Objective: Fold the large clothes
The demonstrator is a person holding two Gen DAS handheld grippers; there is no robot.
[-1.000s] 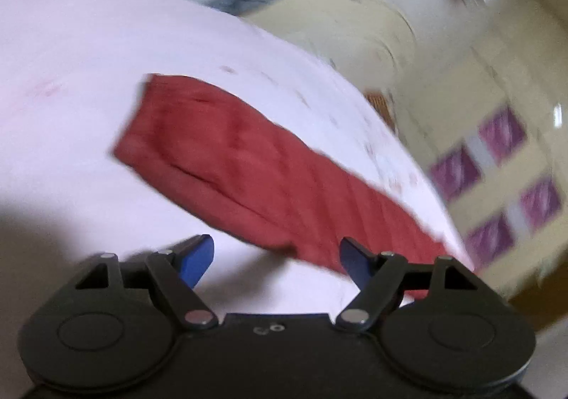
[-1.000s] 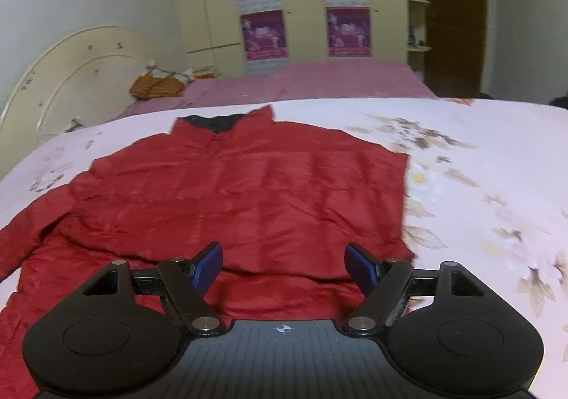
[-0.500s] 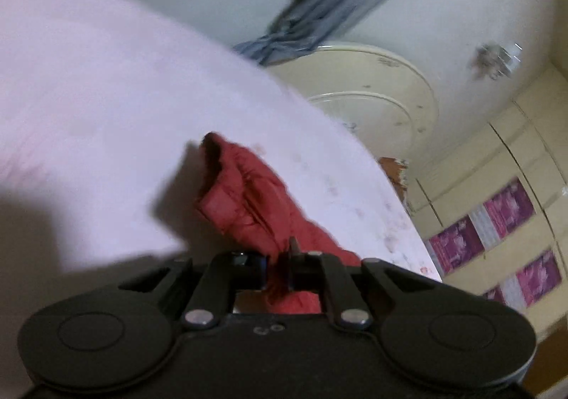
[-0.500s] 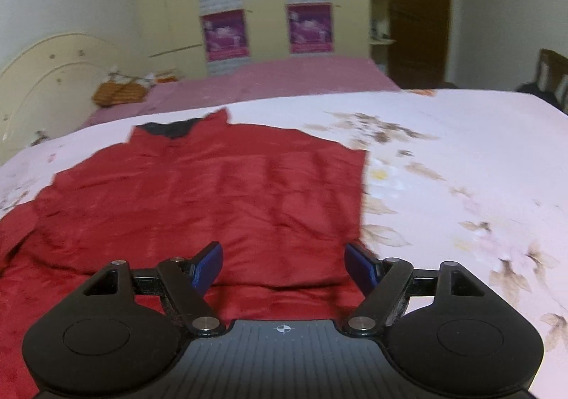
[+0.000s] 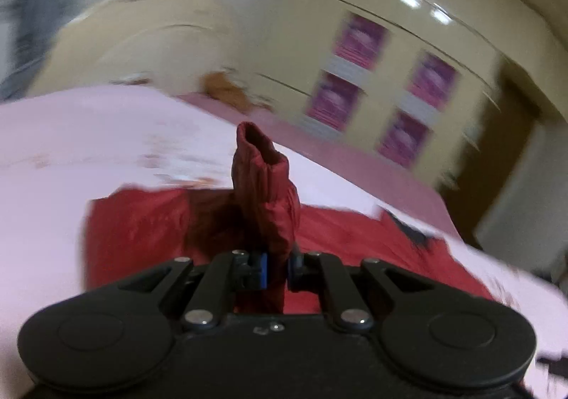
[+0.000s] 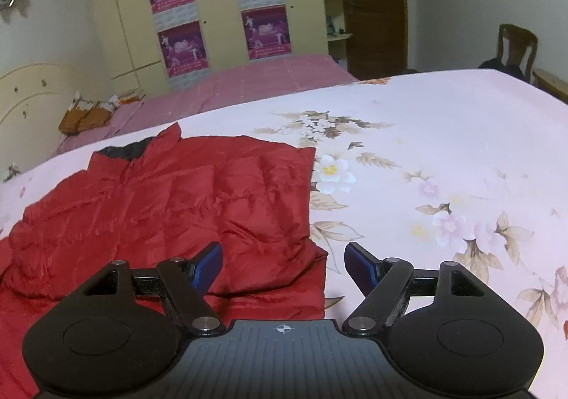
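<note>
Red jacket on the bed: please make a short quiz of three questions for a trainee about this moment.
1. True or false: the left gripper is shut on the sleeve of the red jacket.
2. The right gripper is: A) open, holding nothing; B) shut on the collar; C) holding a pillow.
3. Fill in: the jacket body lies on the floral ____.

Key: 1 true; 2 A; 3 bedsheet.
</note>
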